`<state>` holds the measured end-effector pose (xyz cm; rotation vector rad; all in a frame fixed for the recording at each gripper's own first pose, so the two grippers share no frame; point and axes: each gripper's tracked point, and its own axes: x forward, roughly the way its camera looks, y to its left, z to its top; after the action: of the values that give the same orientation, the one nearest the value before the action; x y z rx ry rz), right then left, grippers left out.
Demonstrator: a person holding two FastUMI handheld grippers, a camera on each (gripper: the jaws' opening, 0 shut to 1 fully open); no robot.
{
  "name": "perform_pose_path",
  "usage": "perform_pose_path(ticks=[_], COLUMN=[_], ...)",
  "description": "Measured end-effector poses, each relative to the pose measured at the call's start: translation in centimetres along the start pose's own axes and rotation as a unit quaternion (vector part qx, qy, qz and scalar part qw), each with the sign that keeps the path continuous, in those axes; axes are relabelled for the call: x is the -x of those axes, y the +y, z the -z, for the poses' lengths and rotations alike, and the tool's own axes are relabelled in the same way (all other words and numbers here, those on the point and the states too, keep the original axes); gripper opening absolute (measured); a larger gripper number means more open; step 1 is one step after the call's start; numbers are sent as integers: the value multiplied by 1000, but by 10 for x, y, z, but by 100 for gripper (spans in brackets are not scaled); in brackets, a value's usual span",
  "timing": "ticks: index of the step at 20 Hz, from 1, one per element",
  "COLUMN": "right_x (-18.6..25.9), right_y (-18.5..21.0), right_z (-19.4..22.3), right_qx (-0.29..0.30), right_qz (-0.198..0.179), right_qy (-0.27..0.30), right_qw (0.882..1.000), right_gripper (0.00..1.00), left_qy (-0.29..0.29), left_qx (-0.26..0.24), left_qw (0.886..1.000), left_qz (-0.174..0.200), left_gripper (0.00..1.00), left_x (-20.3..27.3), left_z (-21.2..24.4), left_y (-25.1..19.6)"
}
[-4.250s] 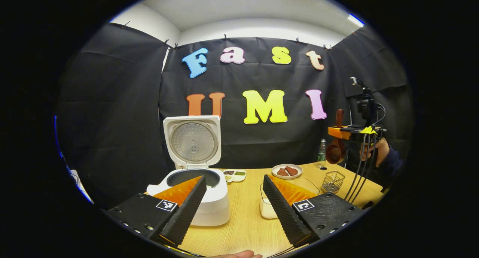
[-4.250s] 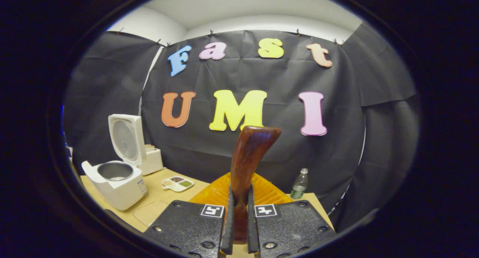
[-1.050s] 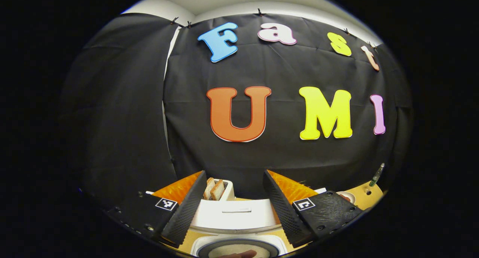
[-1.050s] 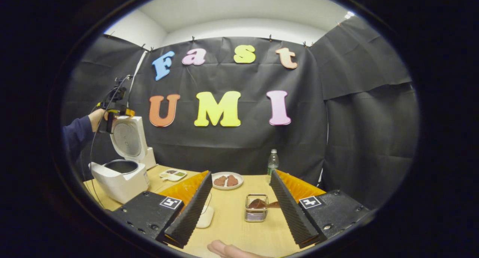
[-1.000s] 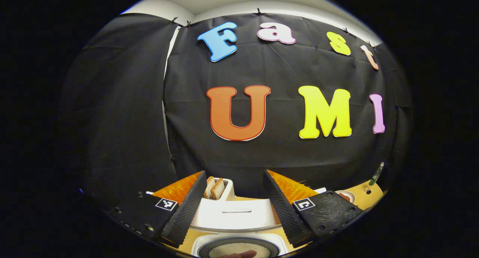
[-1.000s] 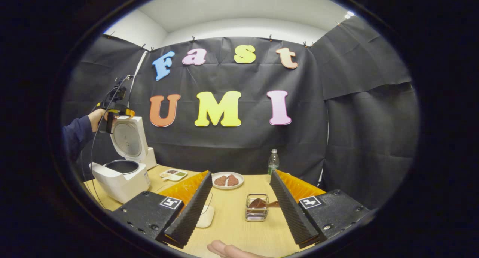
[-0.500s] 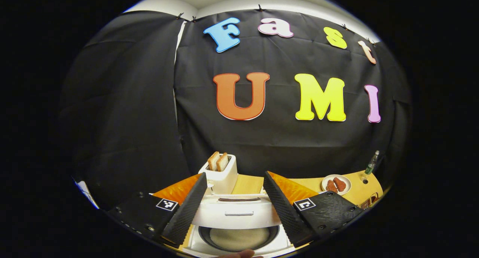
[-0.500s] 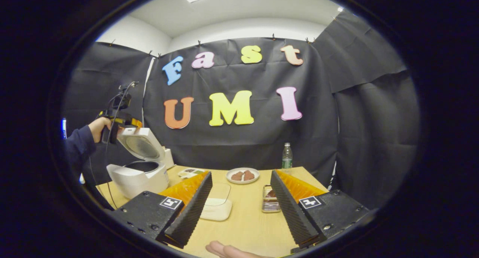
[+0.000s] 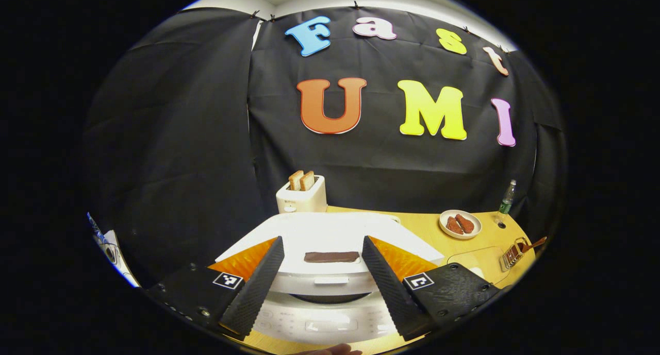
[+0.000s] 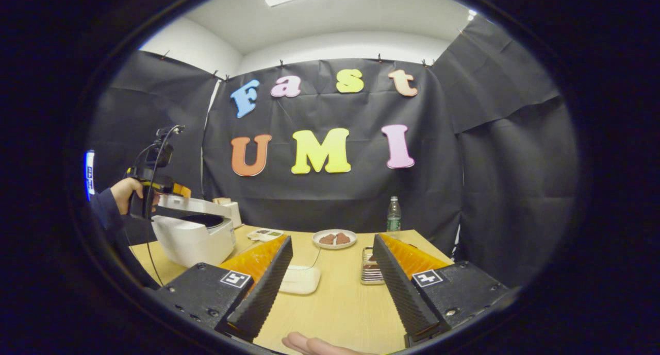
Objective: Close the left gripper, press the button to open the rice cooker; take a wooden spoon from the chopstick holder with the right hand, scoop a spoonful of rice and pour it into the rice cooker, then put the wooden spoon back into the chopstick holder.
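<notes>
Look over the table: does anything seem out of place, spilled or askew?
Nothing is spilled or broken. The rice cooker's lid hangs almost shut, a gap left above the pot. The wooden spoon leans slanting out of the wire holder.

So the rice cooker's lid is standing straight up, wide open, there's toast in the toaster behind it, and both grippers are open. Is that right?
Not quite. In the right gripper view the rice cooker has its lid lowered almost shut, just a narrow gap left, with the left gripper at it. The toaster does hold toast, and the right gripper is open like the left.
</notes>
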<state>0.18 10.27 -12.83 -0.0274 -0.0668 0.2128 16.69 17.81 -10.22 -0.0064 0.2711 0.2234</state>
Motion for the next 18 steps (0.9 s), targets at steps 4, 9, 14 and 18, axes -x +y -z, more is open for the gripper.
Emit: perform_pose_path(ticks=[4,9,14,18], right_x=[15,18,15,11], right_y=[3,7,4,4], right_z=[-16,-21,-16,-16], right_qx=[14,22,17,19], right_qz=[9,11,12,16], right_qy=[-26,-33,-25,-24], right_qw=[1000,999,999,999], right_gripper=[98,98,98,98], left_qy=[23,57,73,66], left_qx=[-1,-3,-3,-4], left_qw=[1000,998,997,998], left_qz=[1,2,4,8], left_gripper=[98,98,98,98], left_x=[-1,-3,-3,-7], left_z=[16,42,51,53], left_y=[0,-6,-7,-8])
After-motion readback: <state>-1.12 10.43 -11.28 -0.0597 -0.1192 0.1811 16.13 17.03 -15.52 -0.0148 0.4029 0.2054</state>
